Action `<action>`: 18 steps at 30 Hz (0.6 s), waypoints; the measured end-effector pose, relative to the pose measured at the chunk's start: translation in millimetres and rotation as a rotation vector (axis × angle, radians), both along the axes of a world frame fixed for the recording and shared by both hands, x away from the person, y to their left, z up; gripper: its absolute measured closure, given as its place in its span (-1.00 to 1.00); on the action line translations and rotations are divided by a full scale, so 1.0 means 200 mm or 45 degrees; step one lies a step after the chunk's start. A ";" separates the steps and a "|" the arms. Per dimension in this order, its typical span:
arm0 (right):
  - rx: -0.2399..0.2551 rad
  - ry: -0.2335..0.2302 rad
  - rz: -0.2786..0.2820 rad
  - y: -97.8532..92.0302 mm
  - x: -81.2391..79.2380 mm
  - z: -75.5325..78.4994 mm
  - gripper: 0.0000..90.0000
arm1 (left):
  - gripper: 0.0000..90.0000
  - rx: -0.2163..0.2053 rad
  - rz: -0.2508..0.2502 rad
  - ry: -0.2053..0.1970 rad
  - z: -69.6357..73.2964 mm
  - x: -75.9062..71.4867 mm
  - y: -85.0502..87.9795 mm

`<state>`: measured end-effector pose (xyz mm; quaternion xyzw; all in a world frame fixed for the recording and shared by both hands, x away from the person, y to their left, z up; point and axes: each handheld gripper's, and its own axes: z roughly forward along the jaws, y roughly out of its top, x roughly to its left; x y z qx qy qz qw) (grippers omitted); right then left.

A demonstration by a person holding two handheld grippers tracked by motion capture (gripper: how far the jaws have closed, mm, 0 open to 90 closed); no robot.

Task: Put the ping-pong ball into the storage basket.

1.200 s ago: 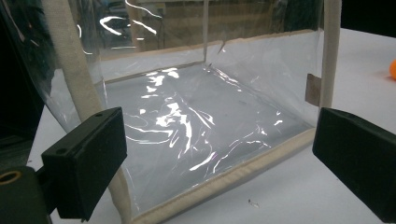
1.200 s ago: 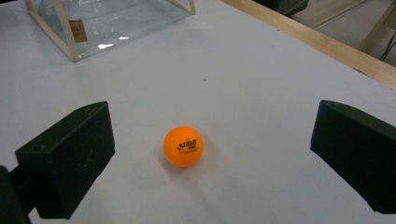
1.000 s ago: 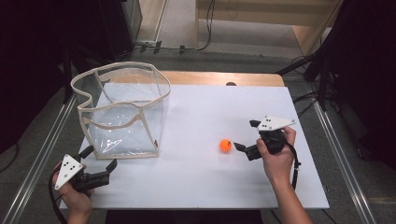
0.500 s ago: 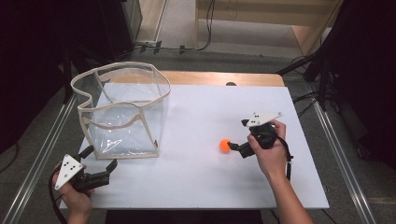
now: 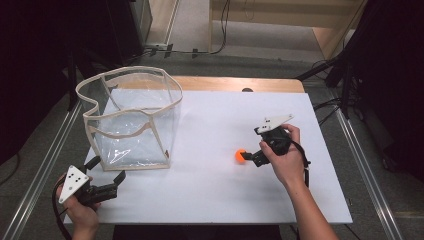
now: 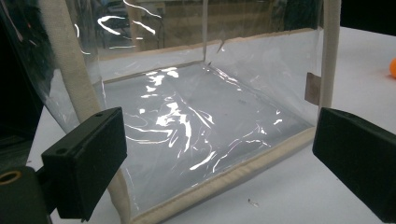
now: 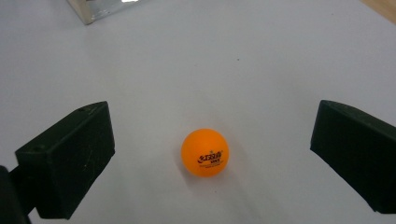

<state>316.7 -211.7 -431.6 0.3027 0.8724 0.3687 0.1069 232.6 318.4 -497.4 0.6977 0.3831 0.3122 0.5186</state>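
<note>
An orange ping-pong ball (image 5: 241, 156) (image 7: 205, 152) lies on the white table (image 5: 220, 120), right of centre. My right gripper (image 5: 251, 157) (image 7: 212, 163) is open with the ball between its two jaws, touching neither. A clear plastic bag with cream cloth edging (image 5: 131, 117) (image 6: 196, 116) stands open-topped at the left of the table. My left gripper (image 5: 106, 172) (image 6: 219, 172) is open and low at the front left, its jaws facing the bag's near bottom corner. The ball (image 6: 392, 68) also peeks in at the right edge of the left gripper view.
The table has metal rails along its left side (image 5: 45, 165) and right side (image 5: 370, 175). A wooden strip (image 5: 235, 84) runs along the far edge. Cables lie on the floor (image 5: 200, 50) behind the table.
My right gripper has slid left and slightly forward until its open jaws stand on both sides of the ball. The left gripper and the bag have stayed put.
</note>
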 end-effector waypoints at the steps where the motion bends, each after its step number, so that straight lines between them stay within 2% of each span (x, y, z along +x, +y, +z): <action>1: -0.004 0.001 0.005 0.00 0.00 0.00 -1.00 | -0.92 0.000 0.000 0.000 0.00 0.00 0.00; 11: -0.057 0.055 0.035 0.04 0.06 0.02 -1.00 | -0.92 -0.001 -0.002 0.001 0.00 0.00 0.00; 18: -0.101 0.098 0.052 0.06 0.08 0.00 -1.00 | -0.92 -0.001 -0.002 0.002 0.00 0.00 0.00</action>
